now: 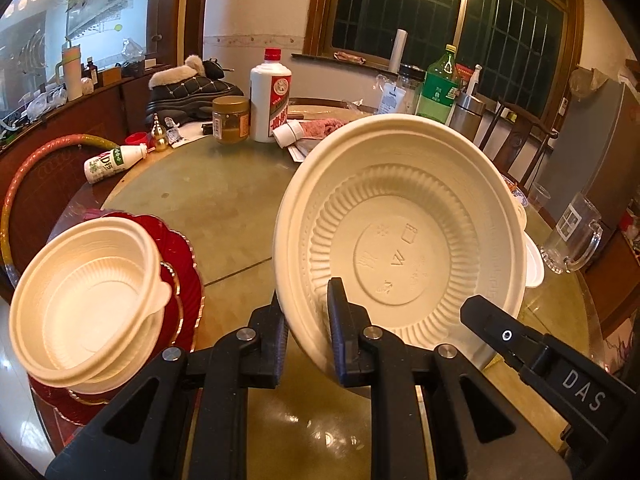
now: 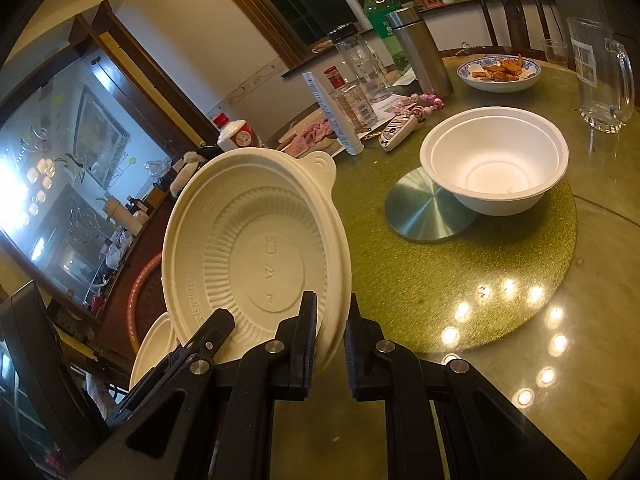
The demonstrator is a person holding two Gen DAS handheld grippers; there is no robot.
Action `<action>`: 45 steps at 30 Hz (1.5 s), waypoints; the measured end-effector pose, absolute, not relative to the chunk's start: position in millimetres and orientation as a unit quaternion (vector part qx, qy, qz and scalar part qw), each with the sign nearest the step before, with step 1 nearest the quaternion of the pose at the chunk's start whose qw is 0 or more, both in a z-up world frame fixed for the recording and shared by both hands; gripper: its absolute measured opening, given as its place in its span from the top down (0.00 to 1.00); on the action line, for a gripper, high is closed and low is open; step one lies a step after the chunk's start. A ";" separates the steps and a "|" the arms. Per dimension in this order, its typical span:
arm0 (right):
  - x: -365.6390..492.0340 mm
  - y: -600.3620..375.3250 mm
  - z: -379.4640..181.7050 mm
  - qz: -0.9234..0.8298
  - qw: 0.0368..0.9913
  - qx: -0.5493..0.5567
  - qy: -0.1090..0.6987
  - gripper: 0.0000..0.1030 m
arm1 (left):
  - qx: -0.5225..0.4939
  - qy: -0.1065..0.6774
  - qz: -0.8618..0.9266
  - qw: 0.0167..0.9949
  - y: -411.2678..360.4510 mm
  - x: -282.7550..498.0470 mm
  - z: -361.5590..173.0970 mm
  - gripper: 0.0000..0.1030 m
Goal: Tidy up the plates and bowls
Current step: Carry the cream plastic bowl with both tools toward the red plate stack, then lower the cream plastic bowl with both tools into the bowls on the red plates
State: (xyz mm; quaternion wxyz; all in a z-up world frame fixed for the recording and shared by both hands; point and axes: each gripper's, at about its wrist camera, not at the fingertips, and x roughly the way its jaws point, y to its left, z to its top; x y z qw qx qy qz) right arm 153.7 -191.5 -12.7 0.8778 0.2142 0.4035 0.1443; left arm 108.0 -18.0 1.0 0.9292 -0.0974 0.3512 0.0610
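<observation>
A cream moulded lid-like plate (image 1: 400, 240) with a ribbed ring and a small tab is held tilted on edge above the table, its embossed face towards both cameras. My left gripper (image 1: 306, 316) is shut on its lower left rim. My right gripper (image 2: 331, 316) is shut on the lower right rim of the same plate (image 2: 256, 232). Each gripper shows in the other's view, the right one (image 1: 476, 314) and the left one (image 2: 218, 326). A cream bowl (image 1: 84, 300) sits on stacked red plates (image 1: 186, 276) at the left. A white foam bowl (image 2: 494, 160) stands on a gold mat (image 2: 520, 264).
A round metal coaster (image 2: 424, 216) lies under the foam bowl's edge. A glass mug (image 2: 600, 76), a blue-rimmed dish of food (image 2: 498, 76), a steel flask (image 2: 420, 52) and bottles crowd the far table. A white liquor bottle (image 1: 270, 96) and a jar (image 1: 230, 120) stand behind.
</observation>
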 end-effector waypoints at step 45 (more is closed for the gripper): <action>123.4 -41.8 45.0 0.288 0.860 0.151 0.393 0.88 | -0.150 0.300 0.140 0.932 120.5 33.1 50.3 0.83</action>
